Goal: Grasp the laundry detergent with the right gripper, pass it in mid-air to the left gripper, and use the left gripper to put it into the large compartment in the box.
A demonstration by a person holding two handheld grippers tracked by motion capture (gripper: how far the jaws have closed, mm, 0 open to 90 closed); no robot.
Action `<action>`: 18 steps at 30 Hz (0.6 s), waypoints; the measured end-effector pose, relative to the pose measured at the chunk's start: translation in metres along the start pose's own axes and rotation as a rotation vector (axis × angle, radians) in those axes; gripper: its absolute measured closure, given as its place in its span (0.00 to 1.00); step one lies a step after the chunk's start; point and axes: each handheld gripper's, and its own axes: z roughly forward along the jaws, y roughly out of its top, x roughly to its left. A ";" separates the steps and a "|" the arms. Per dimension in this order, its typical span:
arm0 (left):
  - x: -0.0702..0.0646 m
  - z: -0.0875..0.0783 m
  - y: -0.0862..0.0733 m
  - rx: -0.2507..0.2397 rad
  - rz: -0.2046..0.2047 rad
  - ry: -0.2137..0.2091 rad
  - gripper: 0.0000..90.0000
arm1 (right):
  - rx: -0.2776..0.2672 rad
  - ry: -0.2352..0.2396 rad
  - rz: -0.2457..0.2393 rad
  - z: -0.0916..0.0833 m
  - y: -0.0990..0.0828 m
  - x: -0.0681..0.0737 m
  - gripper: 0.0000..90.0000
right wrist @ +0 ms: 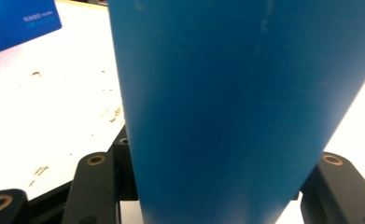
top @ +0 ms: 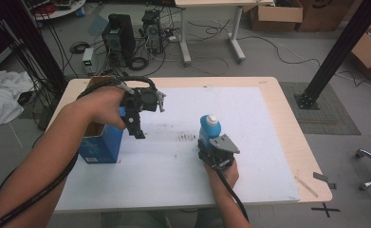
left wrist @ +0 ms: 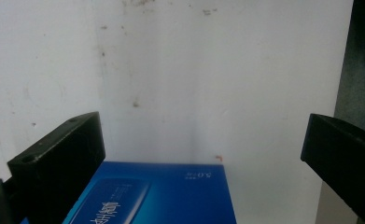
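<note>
R gripper [top: 210,151] is clamped on the blue bottle [top: 208,129] now. In the right gripper view the blue bottle [right wrist: 236,112] sits squarely between the jaws, both pressed against its sides, low on the body. Bottle stands upright on the white mat [top: 249,156], right of centre, white cap [top: 212,119] on top. The person's right hand [top: 225,172] is behind the tool, cable trailing toward the table's near edge.

L gripper [top: 138,127] hangs above the open blue box [top: 100,142] at the mat's left edge, jaws spread wide w/ nothing between them. The left gripper view looks down past them onto the box's printed face [left wrist: 157,196] and bare mat beyond.

Risks from here, as a judgement: grip is low on a tall bottle, so a quick lift could let the top swing & the bottle pivot in the jaws. Smooth plastic too, so it may slide down if the squeeze is light. If the bottle is bound for the box, the opening looks snug. A tilted bottle could catch the cardboard rim & shove the box across the mat or tip it. L gripper isn't bracing the box yet, so nothing stops that. Also the two tools could bump over the box if both crowd in. Whether the cap is tight can't be told, so leakage on a tilt is possible.
</note>
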 end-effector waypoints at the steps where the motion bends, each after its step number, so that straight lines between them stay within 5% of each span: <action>1: 0.000 0.000 0.000 0.000 0.000 0.001 0.00 | -0.002 0.012 0.001 -0.001 0.001 -0.002 0.48; 9: 0.000 -0.003 0.005 0.004 0.004 -0.002 0.00 | 0.001 0.112 -0.044 -0.015 0.013 -0.021 0.48; 10: 0.000 -0.003 0.006 0.005 0.009 -0.002 0.00 | 0.002 0.163 -0.048 -0.019 0.018 -0.028 0.48; 18: -0.002 -0.007 0.013 -0.002 0.019 -0.015 0.00 | 0.000 0.328 -0.096 -0.028 0.035 -0.041 0.48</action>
